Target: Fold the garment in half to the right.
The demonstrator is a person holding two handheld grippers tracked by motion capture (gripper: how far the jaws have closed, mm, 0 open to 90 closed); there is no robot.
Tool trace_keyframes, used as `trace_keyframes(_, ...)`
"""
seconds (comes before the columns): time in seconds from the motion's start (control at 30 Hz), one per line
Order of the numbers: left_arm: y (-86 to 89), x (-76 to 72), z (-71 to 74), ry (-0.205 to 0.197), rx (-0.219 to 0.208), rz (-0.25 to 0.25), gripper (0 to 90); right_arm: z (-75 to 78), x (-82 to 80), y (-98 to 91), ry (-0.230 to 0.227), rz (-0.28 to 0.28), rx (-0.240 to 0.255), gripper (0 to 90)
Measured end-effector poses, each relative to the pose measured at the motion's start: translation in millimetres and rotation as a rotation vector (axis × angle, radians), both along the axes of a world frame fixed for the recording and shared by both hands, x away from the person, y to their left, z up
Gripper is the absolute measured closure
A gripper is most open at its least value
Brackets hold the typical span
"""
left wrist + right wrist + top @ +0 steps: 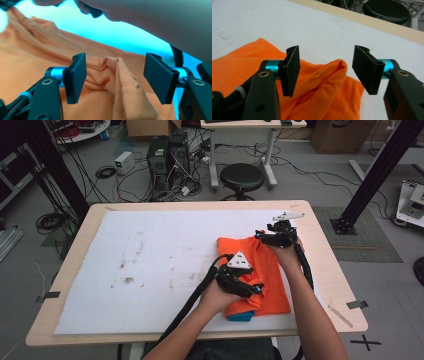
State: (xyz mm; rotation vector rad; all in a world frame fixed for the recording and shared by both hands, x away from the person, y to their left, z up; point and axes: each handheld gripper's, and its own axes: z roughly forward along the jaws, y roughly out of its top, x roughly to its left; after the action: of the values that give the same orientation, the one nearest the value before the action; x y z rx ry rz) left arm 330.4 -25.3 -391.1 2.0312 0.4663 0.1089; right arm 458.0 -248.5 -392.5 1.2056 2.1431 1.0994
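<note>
High view shows the orange garment (257, 275) folded near the white mat's (150, 265) right edge, both grippers over it. Your left gripper (115, 75) and right gripper (325, 68) stand wide, each straddling an unpinched ridge of cloth; lift them straight off so the fold isn't dragged.

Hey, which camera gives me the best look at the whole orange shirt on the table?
The high view: it shows the folded orange shirt whole on the white mat, between both grippers. The left gripper view shows only a raised ridge of its fabric between open jaws, close up. The right gripper view shows one bunched edge standing between its open jaws.
</note>
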Motion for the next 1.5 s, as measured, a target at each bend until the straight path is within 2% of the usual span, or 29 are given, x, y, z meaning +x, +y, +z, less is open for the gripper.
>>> trace_keyframes(0.07,10.7,-2.6,3.3,-0.022,-0.012,0.012,33.7,3.7,-3.9,0.4,-0.010,0.006,-0.012,37.7)
trace_keyframes(0.2,34.2,-6.7,5.9,-0.053,-0.005,0.055,31.2,9.7,-11.7,2.4,-0.029,0.020,-0.038,35.5)
trace_keyframes(0.3,53.1,-8.0,4.8,-0.060,0.016,0.087,30.2,12.1,-15.6,4.1,-0.037,0.020,-0.060,34.6)
trace_keyframes(0.5,92.7,-7.3,-0.8,-0.063,0.015,0.139,28.9,11.6,-21.3,6.7,-0.030,0.026,-0.064,32.3)
trace_keyframes(0.67,130.9,-3.8,-5.2,-0.058,0.018,0.235,28.1,5.4,-26.9,9.4,-0.032,0.028,-0.071,31.6)
trace_keyframes(0.77,151.8,-6.0,-2.7,-0.096,0.023,0.281,27.7,1.7,-27.0,12.1,-0.025,0.029,-0.077,31.6)
trace_keyframes(0.8,158.7,-6.2,-2.6,-0.096,0.029,0.296,27.6,0.9,-27.0,13.0,-0.025,0.028,-0.077,31.6)
trace_keyframes(0.93,185.5,-5.7,-0.5,-0.090,0.005,0.369,26.6,-1.6,-25.8,15.2,-0.020,0.021,-0.077,31.3)
trace_keyframes(1.03,201.1,-5.2,4.4,-0.094,-0.019,0.410,25.5,-5.2,-22.8,16.7,0.002,0.017,-0.080,30.5)
trace_keyframes(1.2,225.3,-5.1,11.6,-0.083,-0.043,0.448,25.3,-13.0,-15.4,15.8,0.044,0.013,-0.069,29.8)
trace_keyframes(1.27,230.1,-5.2,11.7,-0.073,-0.041,0.452,25.3,-16.7,-12.0,14.4,0.058,0.006,-0.060,29.8)
trace_keyframes(1.37,232.8,-3.8,9.2,-0.060,-0.043,0.459,25.3,-24.3,-7.0,12.4,0.096,-0.020,-0.075,30.3)
trace_keyframes(1.4,232.5,-2.9,8.1,-0.053,-0.041,0.455,25.3,-27.6,-5.1,11.4,0.114,-0.027,-0.079,33.2)
trace_keyframes(1.43,232.0,-2.2,7.2,-0.051,-0.041,0.453,25.3,-31.9,-3.4,9.8,0.136,-0.033,-0.092,41.5)
trace_keyframes(1.5,229.9,-1.2,5.2,-0.037,-0.039,0.445,25.3,-38.8,-2.1,6.7,0.165,-0.035,-0.093,48.5)
